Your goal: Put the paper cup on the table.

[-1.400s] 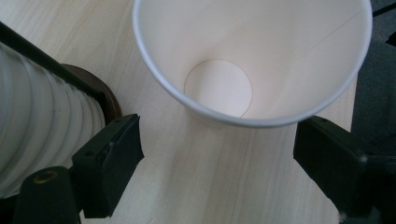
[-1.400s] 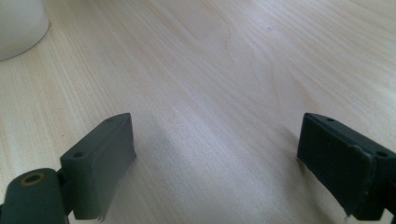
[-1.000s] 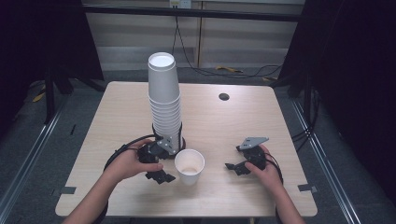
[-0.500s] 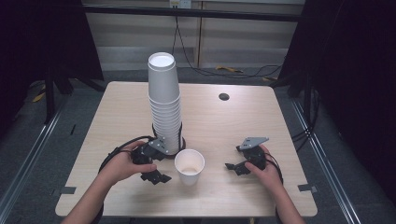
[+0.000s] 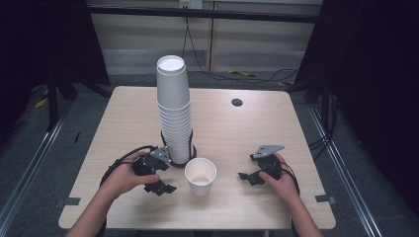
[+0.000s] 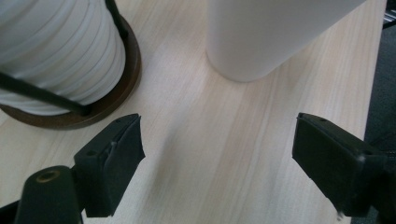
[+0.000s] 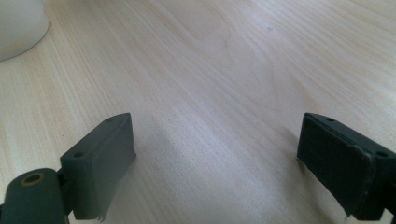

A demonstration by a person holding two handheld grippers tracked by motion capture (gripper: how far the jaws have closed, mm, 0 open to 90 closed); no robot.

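A single white paper cup stands upright near the table's front middle. Behind it rises a tall stack of white cups in a black wire holder with a round brown base. My left gripper rests open just left of the single cup, apart from it. In the left gripper view its fingertips frame bare wood, with the cup ahead and the stack on its base at the left. My right gripper lies open to the cup's right. Its fingertips span bare table, and the cup's foot shows at the top left.
The light wooden table has a dark round grommet near its back right. Black cables loop from both grippers across the front of the table. Dark floor and curtains surround the table.
My left gripper has drawn back a little to the left, away from the single cup. The right gripper and the cups stay put.
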